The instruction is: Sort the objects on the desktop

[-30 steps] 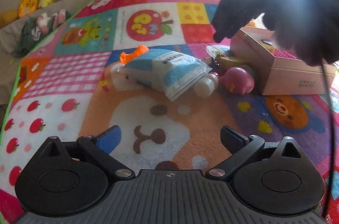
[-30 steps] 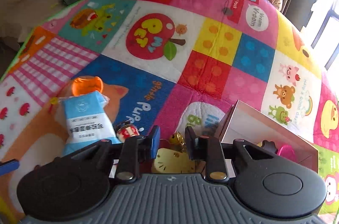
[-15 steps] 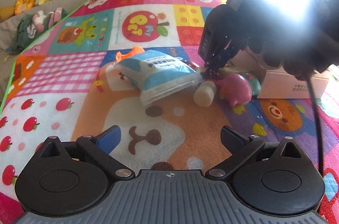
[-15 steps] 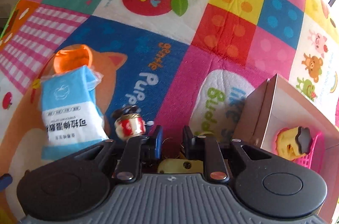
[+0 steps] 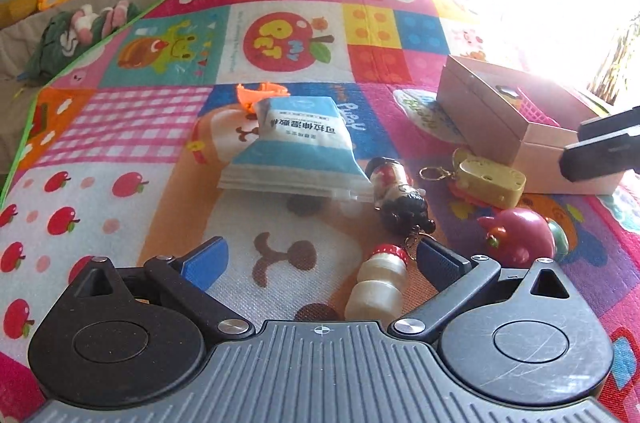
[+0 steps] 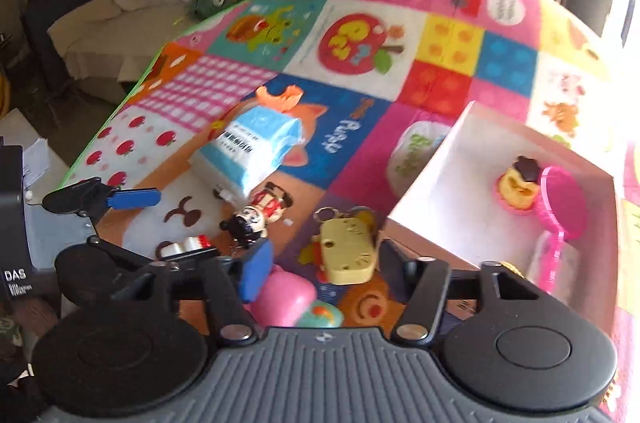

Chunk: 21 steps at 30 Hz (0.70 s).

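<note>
claws both spread, gripping nothing — left claw (image 5: 318,257) over bottle toy (image 5: 376,287), right claw (image 6: 324,269) above yellow keychain (image 6: 347,250).

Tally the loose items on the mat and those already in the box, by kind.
Keychain toys on the colourful play mat: 4: black-haired doll figure, yellow rectangular charm, small white milk bottle, pink round pig toy
Blue-and-white wipes packet: 1
Orange plastic piece: 1
In the pink cardboard box: 2: yellow duck figure, pink plastic brush
Total: 8
</note>
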Available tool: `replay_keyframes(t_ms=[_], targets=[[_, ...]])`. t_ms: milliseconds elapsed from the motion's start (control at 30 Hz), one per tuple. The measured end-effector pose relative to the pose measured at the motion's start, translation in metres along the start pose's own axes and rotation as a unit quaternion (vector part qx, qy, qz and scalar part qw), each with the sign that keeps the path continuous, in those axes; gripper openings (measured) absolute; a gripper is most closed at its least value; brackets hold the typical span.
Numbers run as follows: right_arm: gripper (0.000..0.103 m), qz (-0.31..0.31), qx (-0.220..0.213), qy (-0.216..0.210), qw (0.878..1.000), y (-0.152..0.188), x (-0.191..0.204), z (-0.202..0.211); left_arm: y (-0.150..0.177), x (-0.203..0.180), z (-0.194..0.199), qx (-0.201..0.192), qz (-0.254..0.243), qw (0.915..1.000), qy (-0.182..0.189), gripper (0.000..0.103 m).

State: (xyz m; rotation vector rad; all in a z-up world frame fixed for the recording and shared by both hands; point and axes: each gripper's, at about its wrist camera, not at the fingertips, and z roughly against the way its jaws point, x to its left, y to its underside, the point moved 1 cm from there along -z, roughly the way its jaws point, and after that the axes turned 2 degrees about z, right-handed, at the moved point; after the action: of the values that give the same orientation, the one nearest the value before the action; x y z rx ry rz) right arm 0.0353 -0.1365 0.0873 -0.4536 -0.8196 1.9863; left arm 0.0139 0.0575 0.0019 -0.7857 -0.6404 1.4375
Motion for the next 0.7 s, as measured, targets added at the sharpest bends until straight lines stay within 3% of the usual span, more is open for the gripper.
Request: replay_keyframes(t_ms=[133, 300, 367, 433, 533, 700], targets=[[0.072, -0.013, -0.016, -0.009, 1.0, 0.024, -0.001, 0.005, 0.0, 0.001, 0.004, 0.0, -0.005, 0.9999, -0.01, 0.103], [0.072, 0.076, -0.032, 0.012, 0.997, 0.047, 0.033, -0.015, 0.005, 0.005, 0.013, 0.007, -0.014, 0.9995, -0.027, 0.103], [0.071, 0.084, -0.031, 0.015, 0.996, 0.052, 0.039, -0.027, 0.006, 0.007, 0.017, 0.009, -0.011, 0.9995, -0.027, 0.103], [0.057, 0.074, -0.022, 0.02, 0.997, 0.056, 0.039, -0.037, 0.007, 0.008, 0.019, 0.013, -0.012, 0.9996, -0.023, 0.103], [0.055, 0.047, -0.025, 0.023, 0.998, 0.062, 0.028, -0.033, 0.009, 0.001, 0.021, 0.017, -0.023, 0.9996, -0.008, 0.103], [0.055, 0.015, -0.021, 0.069, 0.997, 0.081, -0.003, -0.015, 0.012, -0.022, 0.02, 0.022, -0.051, 0.9984, 0.015, 0.103]])
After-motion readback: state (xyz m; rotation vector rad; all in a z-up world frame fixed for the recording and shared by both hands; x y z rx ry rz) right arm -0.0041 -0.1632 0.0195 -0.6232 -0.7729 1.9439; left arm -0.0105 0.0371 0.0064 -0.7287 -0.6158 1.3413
